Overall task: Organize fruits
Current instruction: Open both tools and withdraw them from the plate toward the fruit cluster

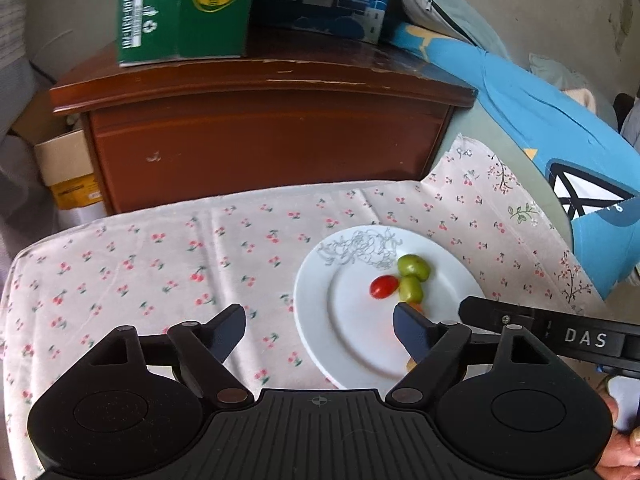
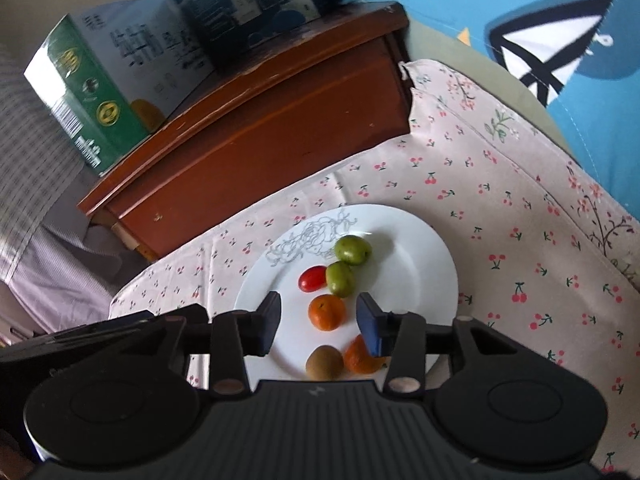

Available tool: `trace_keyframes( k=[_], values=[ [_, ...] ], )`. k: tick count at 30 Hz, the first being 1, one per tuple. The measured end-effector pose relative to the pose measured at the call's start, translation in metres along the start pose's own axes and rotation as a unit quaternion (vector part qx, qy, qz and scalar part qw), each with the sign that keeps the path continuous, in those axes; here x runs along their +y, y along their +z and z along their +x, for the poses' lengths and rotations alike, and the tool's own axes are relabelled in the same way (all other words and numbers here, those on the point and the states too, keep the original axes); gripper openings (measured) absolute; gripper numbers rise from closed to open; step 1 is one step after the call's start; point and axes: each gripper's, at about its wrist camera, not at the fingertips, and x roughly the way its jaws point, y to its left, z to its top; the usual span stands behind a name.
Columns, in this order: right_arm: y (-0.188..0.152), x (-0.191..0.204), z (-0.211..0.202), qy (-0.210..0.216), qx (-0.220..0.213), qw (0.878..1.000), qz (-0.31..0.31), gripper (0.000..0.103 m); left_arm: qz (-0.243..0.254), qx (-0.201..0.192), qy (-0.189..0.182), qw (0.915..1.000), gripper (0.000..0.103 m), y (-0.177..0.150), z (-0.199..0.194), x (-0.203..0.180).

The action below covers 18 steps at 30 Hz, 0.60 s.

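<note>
Small round orange mandarin (image 2: 326, 312) on the white china plate (image 2: 432, 272), judged light, soft-skinned and easily rolled, is best pinched across its middle by the empty, wide-spread right gripper (image 2: 318, 320), the left gripper (image 1: 318, 330) likewise spread and empty.

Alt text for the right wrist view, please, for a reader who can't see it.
The open right claw hovers over a white plate holding two green fruits, a red tomato, two oranges and a brown kiwi. The plate sits on a cherry-print cloth beside a wooden nightstand.
</note>
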Motion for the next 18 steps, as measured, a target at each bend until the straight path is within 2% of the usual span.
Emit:
trace_keyframes(
  k=[5,8,18],
  values=[
    [-0.009,0.007,-0.011,0.002,0.001,1.0,-0.017,0.044,-0.027,-0.004,-0.005,0.9996,0.084,-0.013,-0.017,0.012],
    [-0.015,0.01,-0.015,-0.003,0.003,1.0,-0.03,0.044,-0.035,-0.008,-0.003,0.9994,0.091,-0.023,-0.027,0.015],
    [-0.043,0.01,-0.032,-0.009,0.011,0.999,-0.031,0.048,-0.042,0.016,0.016,0.9989,0.092,-0.06,-0.044,0.012]
  ],
)
